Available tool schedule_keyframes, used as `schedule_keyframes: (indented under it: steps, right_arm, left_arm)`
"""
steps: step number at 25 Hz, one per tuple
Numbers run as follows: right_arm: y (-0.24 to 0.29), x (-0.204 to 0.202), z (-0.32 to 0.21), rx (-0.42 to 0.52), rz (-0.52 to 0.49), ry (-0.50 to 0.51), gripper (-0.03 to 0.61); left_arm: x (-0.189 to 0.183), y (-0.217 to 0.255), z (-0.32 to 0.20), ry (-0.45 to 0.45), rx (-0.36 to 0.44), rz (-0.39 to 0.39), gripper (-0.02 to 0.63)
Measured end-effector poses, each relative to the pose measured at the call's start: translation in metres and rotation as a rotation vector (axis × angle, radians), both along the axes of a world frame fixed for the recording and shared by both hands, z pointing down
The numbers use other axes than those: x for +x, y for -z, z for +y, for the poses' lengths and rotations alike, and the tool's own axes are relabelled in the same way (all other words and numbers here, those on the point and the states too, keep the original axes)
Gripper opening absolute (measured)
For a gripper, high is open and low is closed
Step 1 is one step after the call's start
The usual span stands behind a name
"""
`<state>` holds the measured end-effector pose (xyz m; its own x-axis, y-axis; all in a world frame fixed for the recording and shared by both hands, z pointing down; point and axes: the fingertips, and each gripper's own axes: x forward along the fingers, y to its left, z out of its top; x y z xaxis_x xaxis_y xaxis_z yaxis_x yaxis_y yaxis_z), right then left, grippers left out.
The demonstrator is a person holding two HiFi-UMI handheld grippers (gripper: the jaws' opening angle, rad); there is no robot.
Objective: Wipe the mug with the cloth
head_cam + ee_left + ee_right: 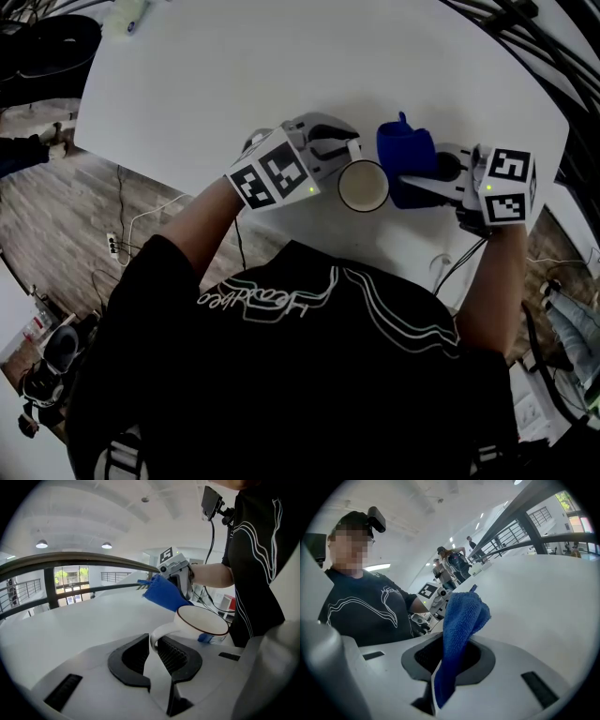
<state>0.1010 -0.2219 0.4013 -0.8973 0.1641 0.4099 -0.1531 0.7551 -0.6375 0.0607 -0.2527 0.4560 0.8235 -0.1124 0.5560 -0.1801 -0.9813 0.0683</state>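
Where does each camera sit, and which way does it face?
Head view: on the person's head, facing steeply down at white table, white dark-rimmed mug, blue terry cloth; torso, forearms show.
Left gripper view: on left gripper, along jaws gripping the mug's handle; torso shows.
Right gripper view: on right gripper, along jaws clamping the cloth; torso shows.
Shared: all show the cloth.

One mug [363,186], one blue cloth [406,150], one table [234,75], two hand-held grippers, left [343,150] and right [424,184].
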Motion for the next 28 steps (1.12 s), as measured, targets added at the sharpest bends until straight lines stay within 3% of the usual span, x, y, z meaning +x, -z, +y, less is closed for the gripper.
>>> schedule_keyframes:
  steps: [9, 21, 28]
  right_arm:
    - [-0.018, -0.009, -0.011, -0.043, 0.015, 0.062, 0.054]
    - [-0.054, -0.024, -0.021, -0.033, 0.214, 0.04, 0.054]
    - [-0.049, -0.014, -0.025, -0.04, 0.173, 0.002, 0.054]
  left_arm:
    - [0.002, 0.0, -0.005, 0.006, -0.019, 0.022, 0.061]
    - [-0.001, 0.002, -0.011, 0.028, -0.038, 0.04, 0.077]
    - [-0.002, 0.003, -0.011, 0.023, -0.023, 0.009, 0.092]
